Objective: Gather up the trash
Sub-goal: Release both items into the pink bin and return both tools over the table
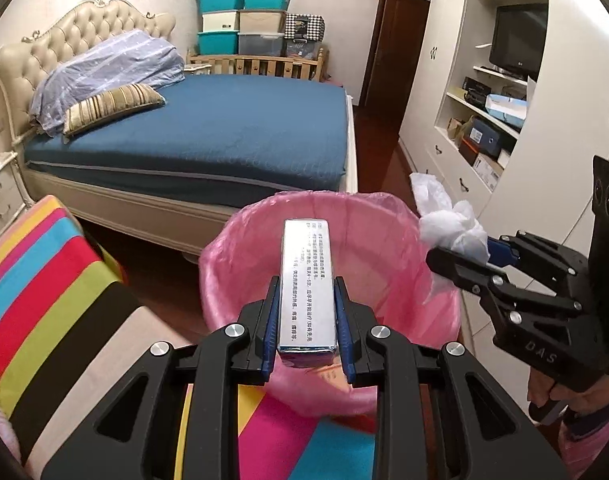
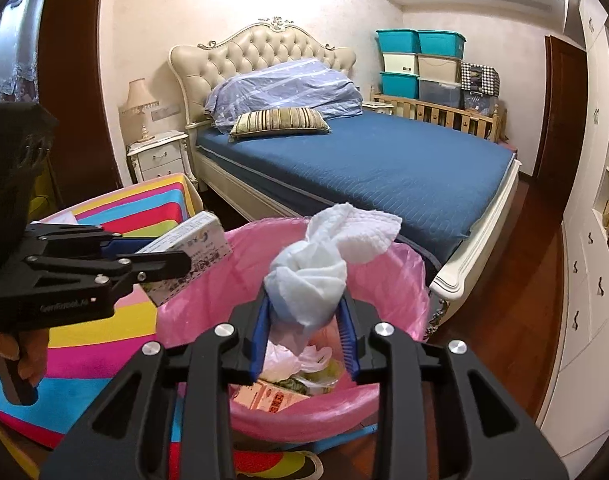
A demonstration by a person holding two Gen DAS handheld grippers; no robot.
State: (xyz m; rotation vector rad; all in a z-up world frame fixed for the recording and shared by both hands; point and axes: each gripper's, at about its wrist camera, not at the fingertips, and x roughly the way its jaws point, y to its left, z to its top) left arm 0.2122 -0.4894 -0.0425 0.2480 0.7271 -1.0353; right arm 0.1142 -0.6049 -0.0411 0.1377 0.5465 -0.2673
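Note:
A bin lined with a pink bag (image 1: 232, 248) stands in front of both grippers; paper and wrappers lie inside the bin (image 2: 404, 280). My left gripper (image 1: 307, 284) is shut on a long silver box (image 1: 306, 248) printed with text, held over the bin's near rim. The same box (image 2: 196, 240) shows at the left of the right wrist view, in the left gripper (image 2: 182, 258). My right gripper (image 2: 306, 300) holds a crumpled white tissue (image 2: 316, 268) between its blue pads, above the bin's opening. From the left wrist view, the right gripper (image 1: 458, 254) and tissue (image 1: 456, 232) hang at the bin's right rim.
A striped, brightly coloured cover (image 1: 44, 272) lies left of the bin. A bed with a blue mattress (image 1: 224, 128) stands behind it, a white nightstand (image 2: 160, 156) beside the headboard. White cupboards and shelves (image 1: 484, 120) line the right side. Dark wooden floor (image 2: 504, 312) runs between.

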